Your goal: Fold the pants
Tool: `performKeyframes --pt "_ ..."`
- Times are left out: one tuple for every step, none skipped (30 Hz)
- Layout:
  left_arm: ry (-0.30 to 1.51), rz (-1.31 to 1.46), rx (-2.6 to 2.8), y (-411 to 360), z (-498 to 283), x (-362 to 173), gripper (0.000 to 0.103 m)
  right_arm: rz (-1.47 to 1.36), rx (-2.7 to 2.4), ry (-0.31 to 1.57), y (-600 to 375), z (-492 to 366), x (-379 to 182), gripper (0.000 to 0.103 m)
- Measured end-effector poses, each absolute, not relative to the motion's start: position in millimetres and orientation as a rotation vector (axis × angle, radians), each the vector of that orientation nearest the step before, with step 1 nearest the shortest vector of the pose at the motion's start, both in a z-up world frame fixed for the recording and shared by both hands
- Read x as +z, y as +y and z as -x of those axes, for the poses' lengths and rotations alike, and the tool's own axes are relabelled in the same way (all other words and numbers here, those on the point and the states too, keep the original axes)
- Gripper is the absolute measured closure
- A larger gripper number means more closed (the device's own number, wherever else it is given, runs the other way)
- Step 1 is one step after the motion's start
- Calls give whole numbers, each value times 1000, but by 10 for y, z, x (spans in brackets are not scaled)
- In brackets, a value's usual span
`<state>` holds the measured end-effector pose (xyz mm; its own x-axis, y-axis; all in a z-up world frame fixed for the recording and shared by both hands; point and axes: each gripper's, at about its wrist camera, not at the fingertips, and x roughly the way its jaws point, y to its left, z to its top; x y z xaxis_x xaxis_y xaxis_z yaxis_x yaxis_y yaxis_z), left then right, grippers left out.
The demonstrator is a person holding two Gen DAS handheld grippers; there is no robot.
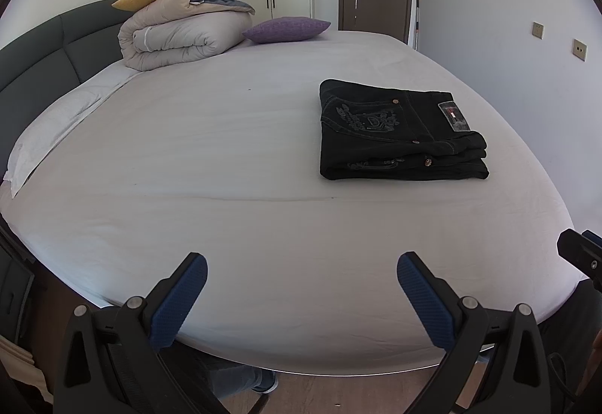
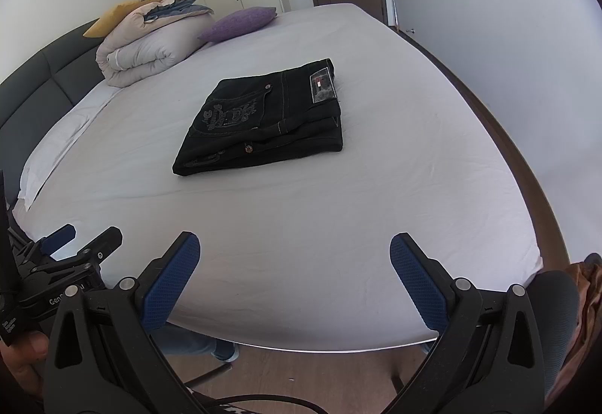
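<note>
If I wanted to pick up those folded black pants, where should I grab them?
Probably pinch the black pants at the thick folded edge facing the grippers, coming in low from the near side of the bed. All the layers stack there, so one pinch could hold them together. Both grippers are open and well short of the pants.

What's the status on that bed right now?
Left gripper open, empty. Right gripper open, empty. Black denim pants folded on white bed sheet. Nothing blocking.
</note>
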<state>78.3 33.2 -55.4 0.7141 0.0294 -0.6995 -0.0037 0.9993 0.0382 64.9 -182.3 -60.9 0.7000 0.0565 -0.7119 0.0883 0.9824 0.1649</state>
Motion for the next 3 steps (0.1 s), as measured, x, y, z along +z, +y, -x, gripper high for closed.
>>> performKeyframes --pt "774 -34 21 339 -780 -553 0 -193 -18 797 -1811 -644 -616 0" --pt "775 -31 21 347 -778 -553 0 -193 -17 798 -1824 -650 -611 0" --pt "776 -28 21 356 -777 -554 0 -195 -16 799 -1801 -639 -622 0"
